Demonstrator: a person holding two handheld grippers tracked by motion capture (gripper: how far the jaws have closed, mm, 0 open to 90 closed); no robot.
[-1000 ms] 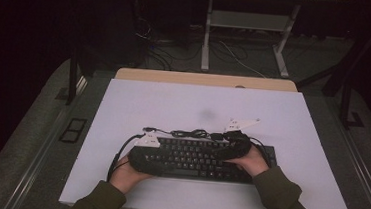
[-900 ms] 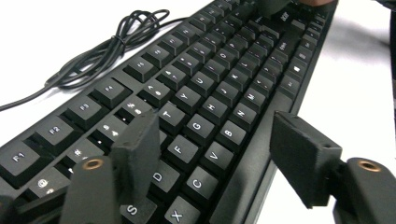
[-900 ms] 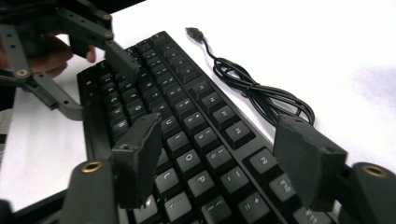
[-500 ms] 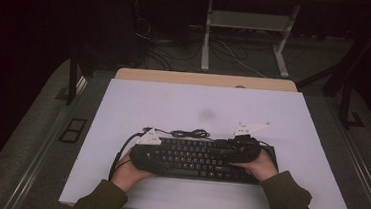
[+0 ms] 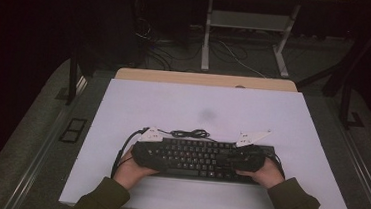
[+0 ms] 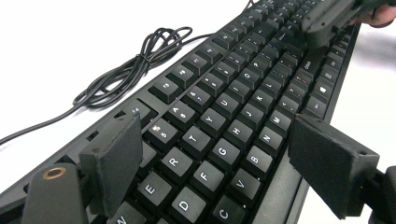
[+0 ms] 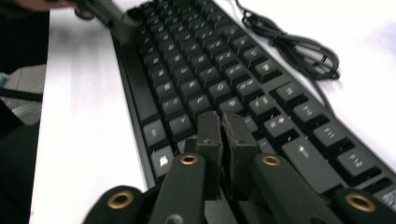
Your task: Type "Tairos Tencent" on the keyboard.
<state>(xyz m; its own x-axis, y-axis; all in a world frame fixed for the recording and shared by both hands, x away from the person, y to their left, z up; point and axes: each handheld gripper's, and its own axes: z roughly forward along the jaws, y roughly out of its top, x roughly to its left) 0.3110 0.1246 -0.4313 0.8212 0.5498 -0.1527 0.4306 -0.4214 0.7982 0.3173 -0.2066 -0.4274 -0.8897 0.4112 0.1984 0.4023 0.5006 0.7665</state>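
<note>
A black keyboard (image 5: 194, 158) lies lengthwise near the front edge of the white table (image 5: 198, 105). Its cable (image 5: 191, 133) is coiled just behind it. My left gripper (image 5: 152, 154) is at the keyboard's left end. In the left gripper view this gripper (image 6: 215, 163) stands open and its jaws have just been opening. The letter keys (image 6: 224, 116) lie between the two pads, which do not press on them. My right gripper (image 7: 223, 135) is shut with nothing between its pads, which hover low over the keys (image 7: 205, 60) at the right end (image 5: 231, 161).
A wooden strip (image 5: 205, 79) borders the table's far edge. Beyond it are metal desk legs (image 5: 207, 36) and loose floor cables (image 5: 237, 56). The bare white surface stretches behind the keyboard. A dark outlet plate (image 5: 72, 129) sits on the floor at the left.
My right hand has shifted a little to the right and toward the person over the keyboard's right end. The left hand and the keyboard have stayed where they were.
</note>
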